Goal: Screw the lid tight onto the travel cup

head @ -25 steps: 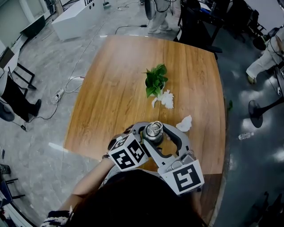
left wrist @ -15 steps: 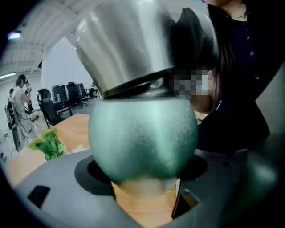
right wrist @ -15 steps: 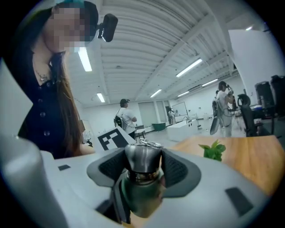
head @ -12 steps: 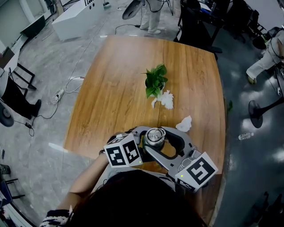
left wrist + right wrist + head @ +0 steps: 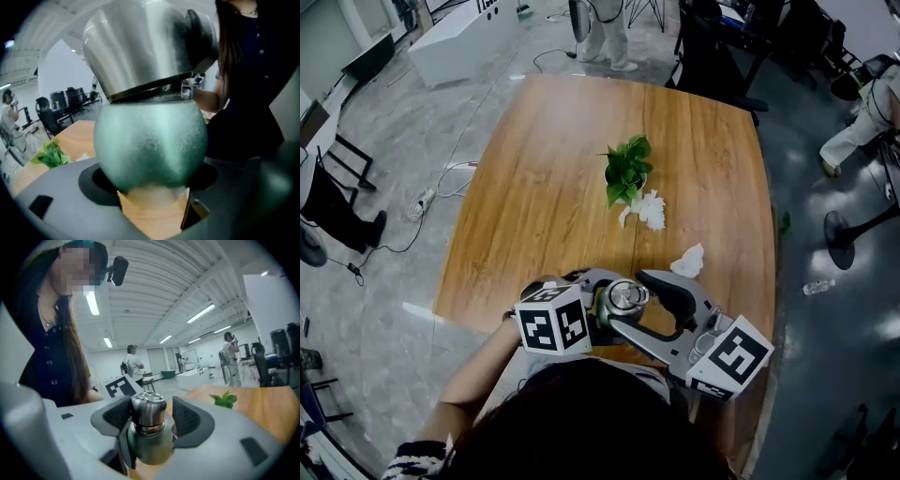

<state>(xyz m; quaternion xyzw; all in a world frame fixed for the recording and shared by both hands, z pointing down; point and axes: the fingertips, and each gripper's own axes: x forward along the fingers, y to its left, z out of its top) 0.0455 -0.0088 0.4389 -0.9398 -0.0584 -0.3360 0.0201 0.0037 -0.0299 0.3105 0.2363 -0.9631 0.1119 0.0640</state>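
The travel cup stands near the table's front edge; its green body [image 5: 150, 140] fills the left gripper view, and the steel lid [image 5: 625, 296] sits on top. My left gripper [image 5: 602, 304] is shut on the cup's body, which sits pressed between its two jaws [image 5: 152, 187]. My right gripper [image 5: 636, 304] reaches in from the right at lid height. Its jaws have just been opening, and the lid [image 5: 148, 411] still stands between them. The right pad [image 5: 187, 418] stands clear of the lid, so this gripper [image 5: 149, 417] is open.
A small potted plant [image 5: 628, 169] stands mid-table with crumpled tissue [image 5: 653, 208] beside it and another piece [image 5: 689, 261] just beyond the cup. The wooden table [image 5: 534, 206] ends just in front of the cup. Chairs and people stand around the room.
The right gripper's marker cube swung right and rolled, and its jaws spread away from the lid. The left gripper's cube shifted left and rolled, still holding the cup.
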